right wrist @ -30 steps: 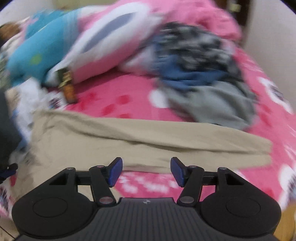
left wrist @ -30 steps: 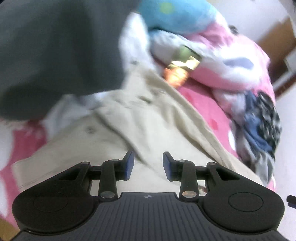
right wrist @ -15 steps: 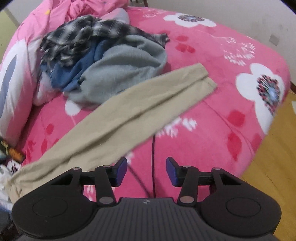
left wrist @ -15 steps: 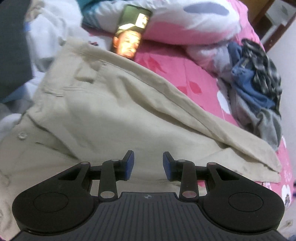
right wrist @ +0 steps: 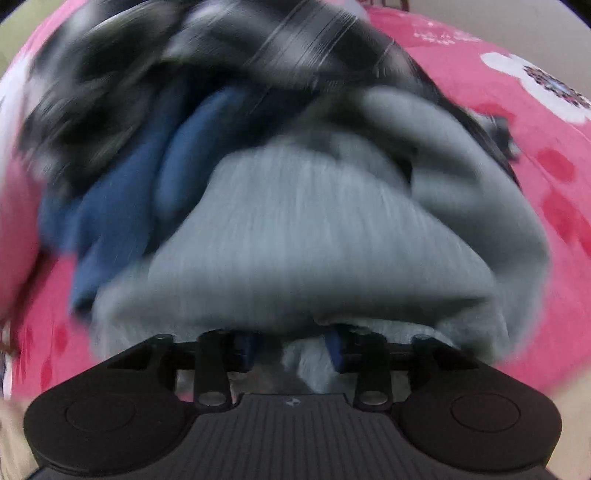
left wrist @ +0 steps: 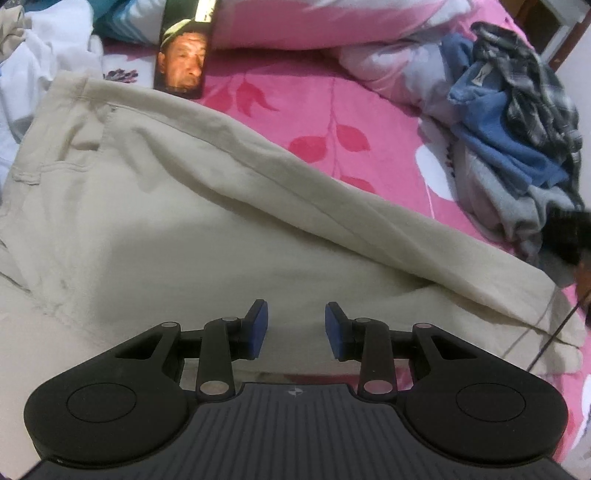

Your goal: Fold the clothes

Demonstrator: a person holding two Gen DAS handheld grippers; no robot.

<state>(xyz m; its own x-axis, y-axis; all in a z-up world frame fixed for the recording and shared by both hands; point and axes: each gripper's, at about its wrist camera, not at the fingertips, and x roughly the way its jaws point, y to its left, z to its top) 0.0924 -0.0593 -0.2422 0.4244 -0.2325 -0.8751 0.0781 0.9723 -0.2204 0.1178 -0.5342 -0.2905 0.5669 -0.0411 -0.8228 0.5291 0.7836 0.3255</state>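
Observation:
Beige trousers lie spread on the pink flowered bedspread, one leg running to the right. My left gripper hovers over their near edge, open, with nothing between its blue pads. In the blurred right wrist view, my right gripper is pushed into a heap of clothes. Its jaws are closing, with a fold of the grey garment between them. The fingertips are partly hidden under that cloth. I cannot tell whether the pads press on it.
The heap also holds a blue garment and a dark plaid shirt; the clothes heap lies right of the trousers. A phone leans by a pink and white pillow. White cloth lies left. A thin cable crosses the trouser hem.
The left gripper slid right along the trousers, opening unchanged. The right gripper swung from the trousers, past the bed's corner, and dropped into the clothes heap while its jaws narrowed.

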